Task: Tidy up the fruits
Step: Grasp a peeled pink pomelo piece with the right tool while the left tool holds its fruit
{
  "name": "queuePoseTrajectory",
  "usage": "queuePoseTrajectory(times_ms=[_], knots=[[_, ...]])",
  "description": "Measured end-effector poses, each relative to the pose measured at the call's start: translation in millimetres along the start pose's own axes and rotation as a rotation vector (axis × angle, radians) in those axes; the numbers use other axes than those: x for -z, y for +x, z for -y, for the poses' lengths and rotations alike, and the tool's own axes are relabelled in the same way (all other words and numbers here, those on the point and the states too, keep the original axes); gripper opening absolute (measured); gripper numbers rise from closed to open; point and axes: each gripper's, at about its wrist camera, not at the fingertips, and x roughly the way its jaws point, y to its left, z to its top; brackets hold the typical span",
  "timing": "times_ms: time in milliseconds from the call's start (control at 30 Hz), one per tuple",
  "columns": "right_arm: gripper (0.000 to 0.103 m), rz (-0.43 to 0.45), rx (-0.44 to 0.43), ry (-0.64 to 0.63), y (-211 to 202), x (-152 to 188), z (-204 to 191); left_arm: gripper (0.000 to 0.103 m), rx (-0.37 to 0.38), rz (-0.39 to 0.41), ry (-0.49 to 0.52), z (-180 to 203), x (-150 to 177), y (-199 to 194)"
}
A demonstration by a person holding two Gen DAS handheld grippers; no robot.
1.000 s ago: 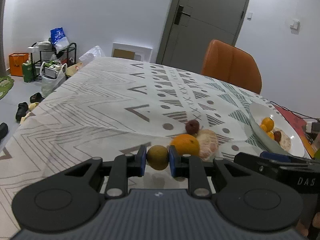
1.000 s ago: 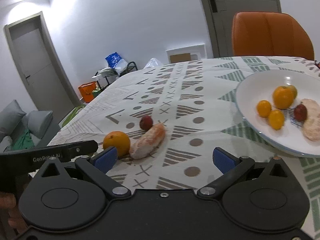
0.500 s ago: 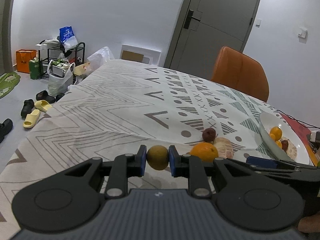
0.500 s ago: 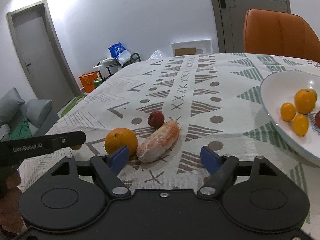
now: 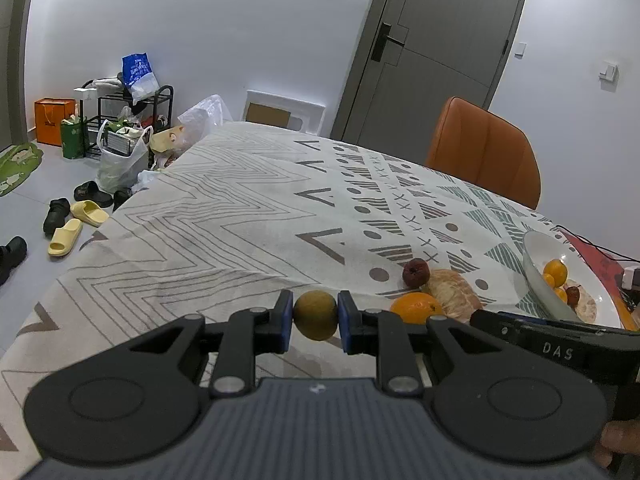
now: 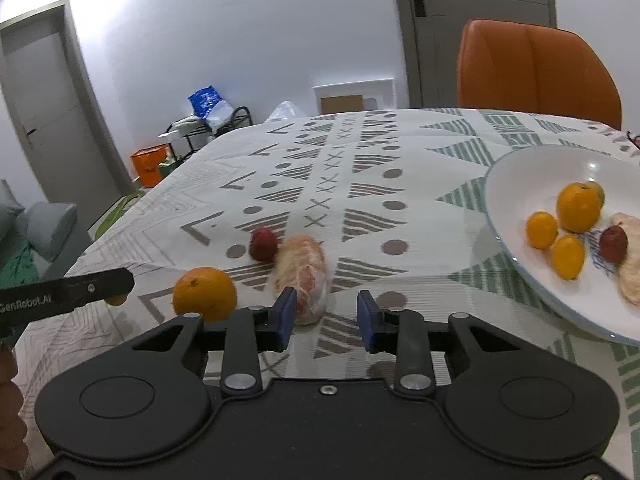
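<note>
Left gripper [image 5: 315,315] jaws clamped on small olive-brown round fruit [image 5: 315,314], held above patterned bench [image 5: 224,216]. Right gripper [image 6: 326,316] jaws partly apart, holding nothing, low over bench just beside peeled citrus piece [image 6: 303,272]. Orange [image 6: 205,293] and dark red fruit [image 6: 263,244] near that piece. White plate [image 6: 508,184] at right, carrying more fruit.

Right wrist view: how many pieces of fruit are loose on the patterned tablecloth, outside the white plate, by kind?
Round orange: 1
Small dark red fruit: 1
Peeled pinkish citrus piece: 1
Total: 3
</note>
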Motion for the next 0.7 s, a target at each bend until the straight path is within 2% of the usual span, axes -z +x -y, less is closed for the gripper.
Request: queuePoseTrajectory(times_ms=[67,233,367,433,633,700], knots=[[0.035,-0.003,-0.010,0.018,0,-1,2,0.022,-0.001,0.000,0.000,0,0,0],[0.036,-0.009,-0.031,0.002,7,-2,-6,0.022,-0.003,0.006,-0.003,-2,-1,0],[0.048,-0.009,-0.035,-0.024,15,-5,-15,0.022,-0.008,-0.004,-0.003,-4,-1,3],[0.051,-0.006,-0.037,-0.044,19,-6,-20,0.022,-0.013,-0.007,-0.001,-5,-2,4],[0.051,0.013,-0.021,-0.122,24,-4,-28,0.022,-0.024,-0.008,-0.003,-6,-3,5],[0.043,0.019,-0.001,-0.150,23,-3,-29,0.022,-0.026,-0.010,-0.002,-4,-3,6]])
